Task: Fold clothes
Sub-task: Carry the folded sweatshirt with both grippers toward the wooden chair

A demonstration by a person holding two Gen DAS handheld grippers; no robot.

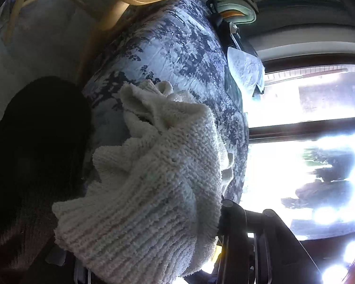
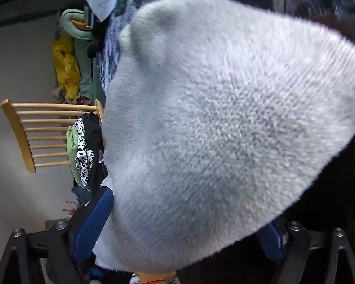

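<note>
Knit sweater (image 2: 224, 130) crowding both tools, patterned bedspread (image 1: 177, 54) open beyond, wooden chair (image 2: 35, 132) alongside

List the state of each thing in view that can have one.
Cream knit sweater: bunched, lifted, draped over the left gripper.
Left gripper: shut on the sweater.
Right gripper: jaws wide, knit between them, no visible clamp.
Wooden chair: piled with clothes.

Fuzzy knit sweater (image 2: 224, 130), wooden chair (image 2: 35, 132)

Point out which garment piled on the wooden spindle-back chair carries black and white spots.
The spotted black-and-white garment, lying between the plain pale green garment and the plain black garment.
</note>
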